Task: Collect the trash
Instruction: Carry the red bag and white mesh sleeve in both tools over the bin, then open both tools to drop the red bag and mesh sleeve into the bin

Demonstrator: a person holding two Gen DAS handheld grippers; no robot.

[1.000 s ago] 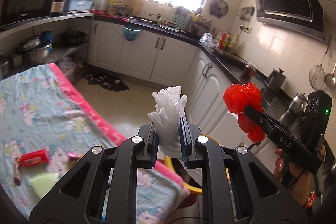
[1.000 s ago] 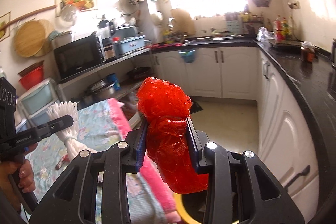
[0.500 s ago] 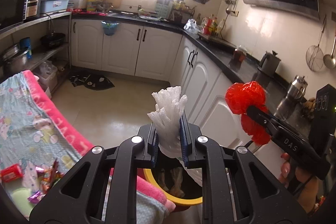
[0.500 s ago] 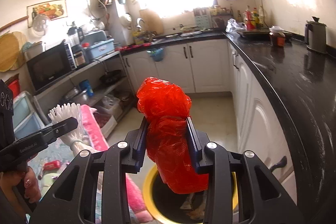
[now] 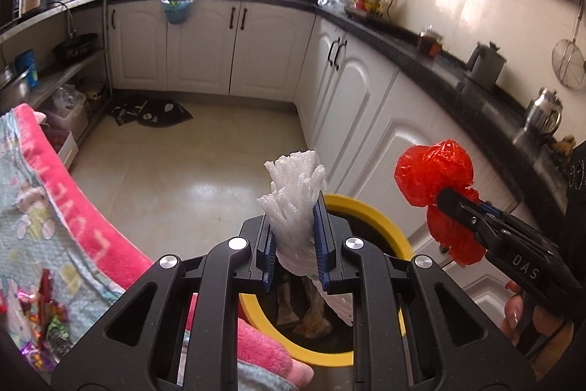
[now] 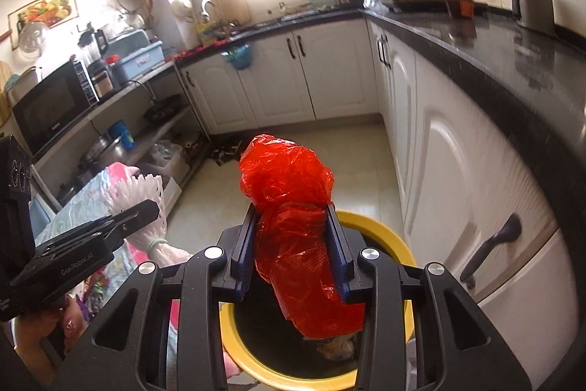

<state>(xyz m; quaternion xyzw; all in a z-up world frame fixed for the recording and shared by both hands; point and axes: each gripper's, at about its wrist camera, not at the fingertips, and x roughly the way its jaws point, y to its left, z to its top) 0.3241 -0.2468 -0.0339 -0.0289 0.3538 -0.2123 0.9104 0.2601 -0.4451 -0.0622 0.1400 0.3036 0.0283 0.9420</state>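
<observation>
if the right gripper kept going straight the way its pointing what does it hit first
Probably bare kitchen floor, with the dark scraps by the far white cabinets just beyond. The yellow-rimmed bin sits below that line. The right gripper is clamped on the red plastic bag; depth is unclear.

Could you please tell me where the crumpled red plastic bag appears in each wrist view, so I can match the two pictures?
Left wrist view: the crumpled red plastic bag is at right of centre, clamped in the right gripper that reaches in from the right edge.
Right wrist view: the bag fills the centre, between that gripper's blue pads.
Shared landmark: the yellow-rimmed round bin just below it.
</observation>
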